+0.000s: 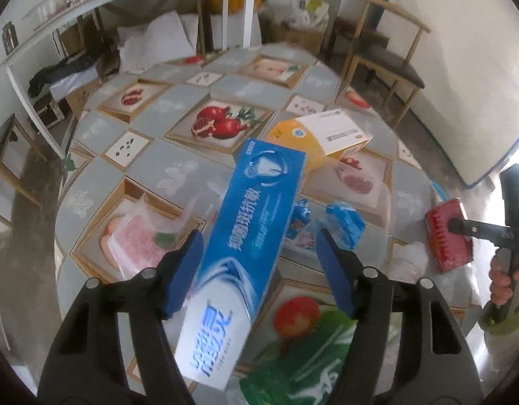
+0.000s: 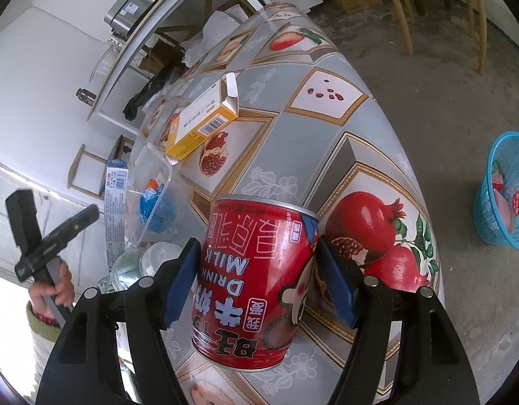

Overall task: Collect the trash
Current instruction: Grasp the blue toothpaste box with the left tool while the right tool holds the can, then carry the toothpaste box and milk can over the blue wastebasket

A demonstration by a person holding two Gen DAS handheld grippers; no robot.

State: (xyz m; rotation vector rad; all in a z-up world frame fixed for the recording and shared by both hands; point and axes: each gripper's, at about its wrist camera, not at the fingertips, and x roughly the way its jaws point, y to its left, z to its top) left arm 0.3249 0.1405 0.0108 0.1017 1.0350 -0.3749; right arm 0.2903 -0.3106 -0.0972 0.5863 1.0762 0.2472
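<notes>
With the can (image 2: 259,283) clamped in the right gripper (image 2: 259,280), the box (image 1: 239,236) lying loose between the left gripper's (image 1: 259,270) open jaws should be clamped firmly before the bin (image 2: 505,189).

Fruit-print table (image 2: 326,108) — yellow carton (image 2: 205,125), clear tray (image 2: 151,175) on it

from my left wrist view the toothpaste box (image 1: 246,239) runs between the fingers toward twelve o'clock, above the table (image 1: 198,165). the carton (image 1: 321,135) lies at one o'clock beyond it, the wrappers (image 1: 330,224) just right. from my right wrist view the can (image 2: 256,280) sits between the pads; the basket (image 2: 505,189) stands on the floor at three o'clock, apparently with something in it.
</notes>
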